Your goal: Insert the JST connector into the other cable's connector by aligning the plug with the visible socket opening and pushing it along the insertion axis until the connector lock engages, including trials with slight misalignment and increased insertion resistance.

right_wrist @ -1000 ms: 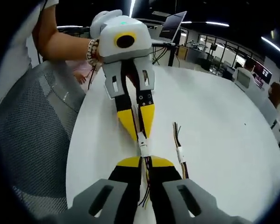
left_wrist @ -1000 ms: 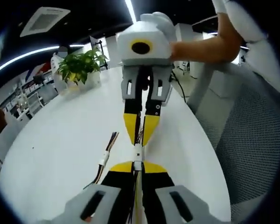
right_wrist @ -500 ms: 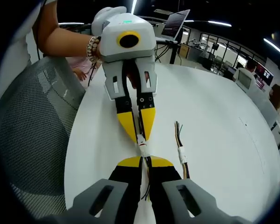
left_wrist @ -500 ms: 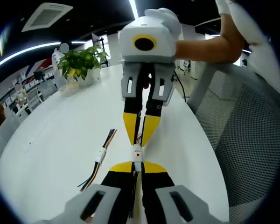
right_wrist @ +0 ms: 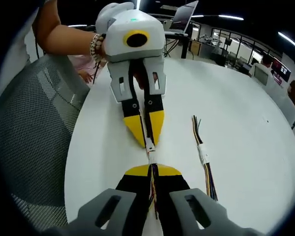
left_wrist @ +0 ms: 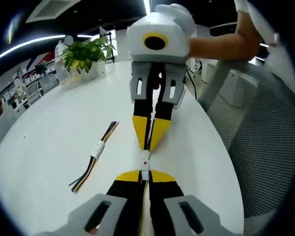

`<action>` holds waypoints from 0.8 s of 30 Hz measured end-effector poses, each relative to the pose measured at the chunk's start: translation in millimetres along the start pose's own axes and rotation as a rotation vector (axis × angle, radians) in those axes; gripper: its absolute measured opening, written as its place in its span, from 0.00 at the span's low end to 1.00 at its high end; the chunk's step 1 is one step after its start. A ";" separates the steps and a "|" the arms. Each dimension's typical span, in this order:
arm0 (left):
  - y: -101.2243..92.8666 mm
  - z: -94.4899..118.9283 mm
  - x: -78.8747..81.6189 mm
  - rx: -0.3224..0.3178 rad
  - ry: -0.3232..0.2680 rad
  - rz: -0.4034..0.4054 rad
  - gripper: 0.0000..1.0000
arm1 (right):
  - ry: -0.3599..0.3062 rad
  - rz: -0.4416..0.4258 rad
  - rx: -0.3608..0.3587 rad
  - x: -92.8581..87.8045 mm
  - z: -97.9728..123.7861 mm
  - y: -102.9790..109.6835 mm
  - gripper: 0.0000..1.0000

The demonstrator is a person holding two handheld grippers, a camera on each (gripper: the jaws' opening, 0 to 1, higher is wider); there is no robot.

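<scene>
**Connectors pinched tip to tip above the white table**

JST connector (left_wrist: 145, 160) sits between the two grippers, which face each other nose to nose. In the left gripper view, the left gripper (left_wrist: 145, 176) has its yellow-tipped jaws closed narrow on a white plug body, its wires running back between the jaws. Opposite, the right gripper (left_wrist: 150, 142) points down toward it, jaws pinched to a narrow wedge on the mating cable end. Whether the two halves are fully seated cannot be told.

In the right gripper view the same meeting shows from the other side: the right gripper (right_wrist: 153, 169) clamps dark wires, the white connector (right_wrist: 150, 150) just ahead of its tips, and the left gripper (right_wrist: 146, 140) grips the far end. A hand with a beaded bracelet (right_wrist: 94, 48) holds the left gripper's body.

A spare cable (left_wrist: 95, 153) lies flat on the table (left_wrist: 49, 142), well apart from the jaws. The table edge and a mesh chair (left_wrist: 265, 147) are close beside the grippers. A potted plant (left_wrist: 86, 56) stands at the table's far side in the left gripper view; a laptop (right_wrist: 184, 17) shows in the right.
</scene>
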State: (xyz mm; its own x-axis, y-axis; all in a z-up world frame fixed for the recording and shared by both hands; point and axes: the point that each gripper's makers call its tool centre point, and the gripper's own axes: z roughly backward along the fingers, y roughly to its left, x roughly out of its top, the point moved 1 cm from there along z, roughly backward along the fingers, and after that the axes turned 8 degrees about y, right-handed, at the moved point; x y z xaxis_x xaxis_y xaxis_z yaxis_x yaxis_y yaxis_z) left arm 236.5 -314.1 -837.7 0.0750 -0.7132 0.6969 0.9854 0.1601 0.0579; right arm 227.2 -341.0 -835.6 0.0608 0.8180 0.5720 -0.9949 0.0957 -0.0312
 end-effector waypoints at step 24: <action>-10.4 -1.3 1.9 0.018 0.059 -0.101 0.00 | 0.062 -0.027 0.029 -6.6 0.1 7.5 0.00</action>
State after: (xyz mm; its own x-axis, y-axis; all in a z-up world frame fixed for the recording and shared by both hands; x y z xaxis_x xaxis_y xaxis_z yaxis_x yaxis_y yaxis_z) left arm 226.6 -318.1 -838.0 -0.0149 -0.7650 0.6439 0.9856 0.0974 0.1385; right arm 219.3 -345.7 -839.5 0.0912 0.8490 0.5204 -0.9948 0.1020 0.0080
